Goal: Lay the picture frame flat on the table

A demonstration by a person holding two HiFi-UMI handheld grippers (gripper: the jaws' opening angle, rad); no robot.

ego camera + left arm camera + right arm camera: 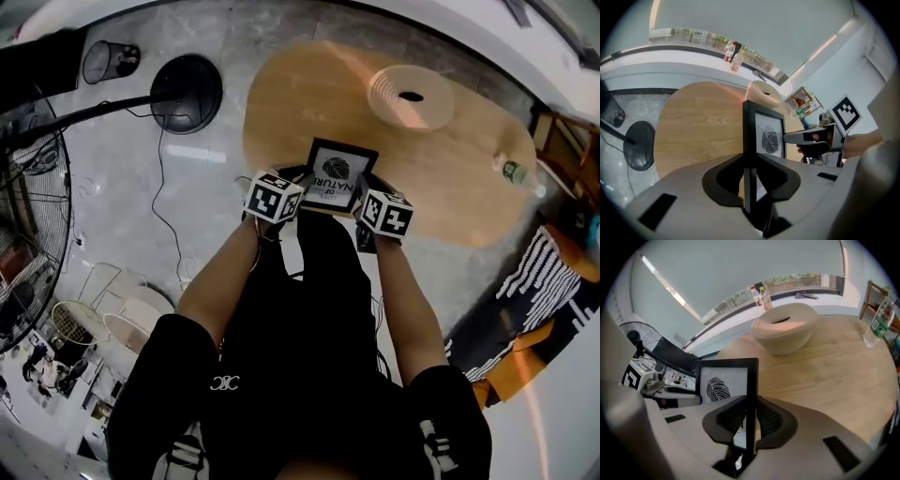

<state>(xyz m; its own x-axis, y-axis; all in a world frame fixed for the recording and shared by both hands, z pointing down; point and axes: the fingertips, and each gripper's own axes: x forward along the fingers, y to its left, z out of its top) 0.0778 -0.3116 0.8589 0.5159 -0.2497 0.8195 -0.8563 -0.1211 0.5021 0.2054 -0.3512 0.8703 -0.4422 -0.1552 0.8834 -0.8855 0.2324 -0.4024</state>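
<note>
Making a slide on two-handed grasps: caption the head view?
The left gripper and right gripper each clamp one side of the picture frame over the wooden table.

Reaches both bare arms forward, left arm (220, 281) and right arm (410, 309) close together. Holds one gripper in each hand. Pinches the left gripper (749, 161) on the left edge of the picture frame (336, 169). Pinches the right gripper (749, 416) on its right edge. Points both grippers forward, side by side.
</note>
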